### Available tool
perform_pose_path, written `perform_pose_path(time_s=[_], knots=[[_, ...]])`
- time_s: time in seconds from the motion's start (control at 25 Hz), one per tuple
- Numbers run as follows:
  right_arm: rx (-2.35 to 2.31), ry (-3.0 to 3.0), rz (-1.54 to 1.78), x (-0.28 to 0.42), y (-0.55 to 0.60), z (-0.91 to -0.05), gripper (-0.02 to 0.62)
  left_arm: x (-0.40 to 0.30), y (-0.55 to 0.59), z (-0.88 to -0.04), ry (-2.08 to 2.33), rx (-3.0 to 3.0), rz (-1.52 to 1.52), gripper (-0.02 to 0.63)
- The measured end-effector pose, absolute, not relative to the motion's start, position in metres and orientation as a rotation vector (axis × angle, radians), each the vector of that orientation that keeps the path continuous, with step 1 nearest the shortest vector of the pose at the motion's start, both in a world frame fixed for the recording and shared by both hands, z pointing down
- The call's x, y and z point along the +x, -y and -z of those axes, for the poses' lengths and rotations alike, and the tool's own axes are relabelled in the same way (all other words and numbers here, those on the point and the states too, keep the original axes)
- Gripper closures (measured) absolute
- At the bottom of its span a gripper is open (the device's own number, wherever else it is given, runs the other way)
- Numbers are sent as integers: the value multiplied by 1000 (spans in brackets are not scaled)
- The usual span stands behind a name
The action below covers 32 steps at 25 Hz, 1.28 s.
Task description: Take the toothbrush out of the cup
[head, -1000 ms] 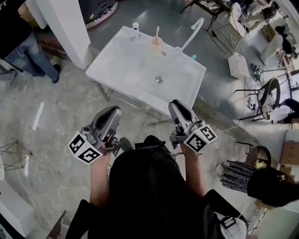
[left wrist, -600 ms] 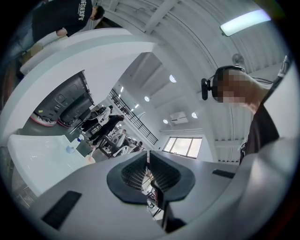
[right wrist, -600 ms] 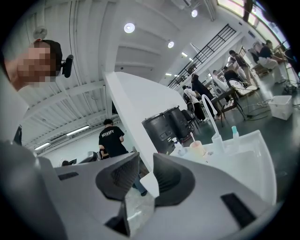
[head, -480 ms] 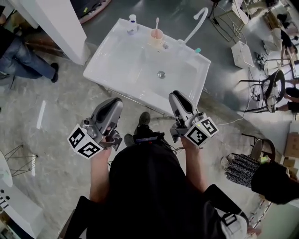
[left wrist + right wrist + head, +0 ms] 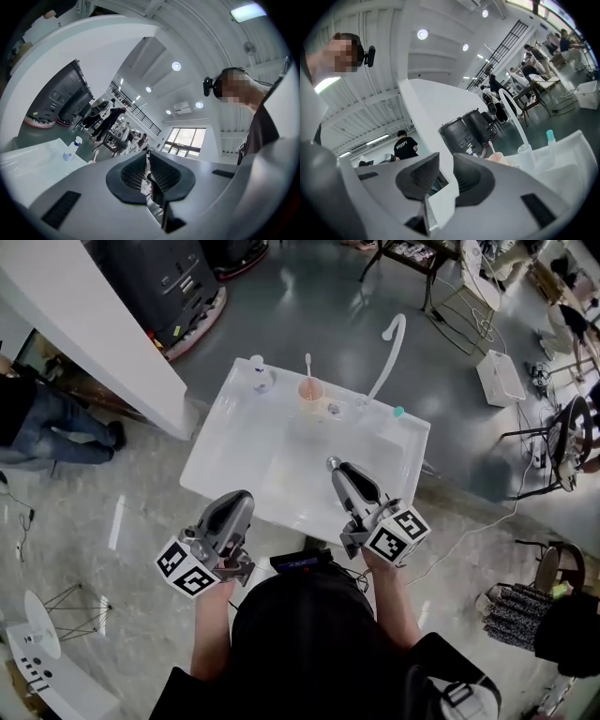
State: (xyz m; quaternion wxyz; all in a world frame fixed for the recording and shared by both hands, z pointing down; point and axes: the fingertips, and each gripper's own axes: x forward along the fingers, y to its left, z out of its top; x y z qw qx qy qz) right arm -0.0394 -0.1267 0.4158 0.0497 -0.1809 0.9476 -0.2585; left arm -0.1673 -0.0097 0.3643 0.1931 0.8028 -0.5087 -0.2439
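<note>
Now | left tool [image 5: 244, 498] pressed together, right tool [image 5: 333, 466] spread, empty | toothbrush [image 5: 307, 367] in cup [image 5: 310, 390] ahead: handle to be pinched, lifted straight

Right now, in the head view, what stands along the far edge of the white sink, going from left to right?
small spray bottle → pink cup with the toothbrush standing in it → white curved faucet
</note>
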Motion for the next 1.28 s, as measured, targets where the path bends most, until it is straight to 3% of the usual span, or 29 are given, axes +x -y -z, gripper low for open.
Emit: perform_pose_path(time_s=[0.6,1.28], knots=[[-880,-2856,787,-29,201,-427,515,-199,128,-396,1209,2225,622,595],[-1319,-2735,722,-59,189,-413,515,-245,213,-440,959,2272,504,595]])
